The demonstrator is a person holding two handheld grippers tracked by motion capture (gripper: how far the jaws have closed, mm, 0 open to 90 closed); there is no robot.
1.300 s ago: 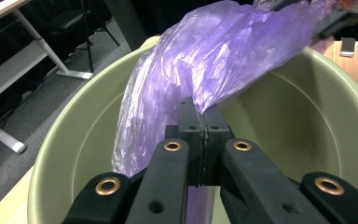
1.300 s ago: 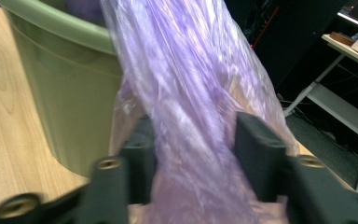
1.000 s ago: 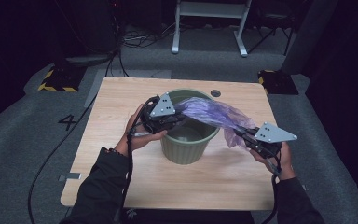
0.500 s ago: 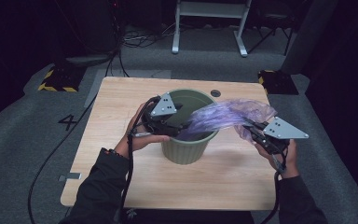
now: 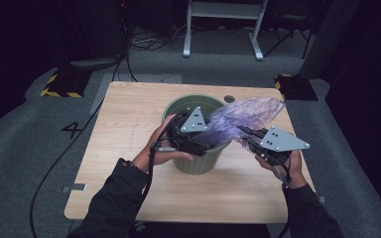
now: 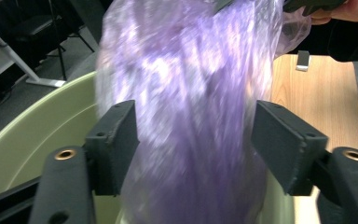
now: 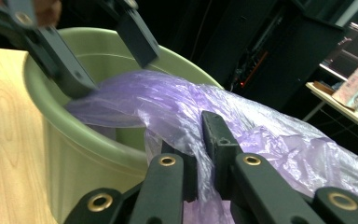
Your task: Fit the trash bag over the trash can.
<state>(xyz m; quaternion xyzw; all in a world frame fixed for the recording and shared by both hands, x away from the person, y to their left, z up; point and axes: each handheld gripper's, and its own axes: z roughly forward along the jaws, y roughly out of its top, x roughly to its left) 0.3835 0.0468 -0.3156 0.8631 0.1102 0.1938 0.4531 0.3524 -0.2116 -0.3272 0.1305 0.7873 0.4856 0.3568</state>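
Purple bag (image 5: 248, 113) draped over green bin (image 5: 188, 163) rim, wooden table (image 5: 129, 129) beneath

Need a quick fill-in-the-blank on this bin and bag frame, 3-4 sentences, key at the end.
1. The purple plastic bag trails over the rim of the ____ bin.
2. The right gripper is ____ on the bag.
3. The left gripper has its fingers ____, with the bag between them, unpinched.
4. The bin stands on a ____ table.

Missing words: green; shut; open; wooden
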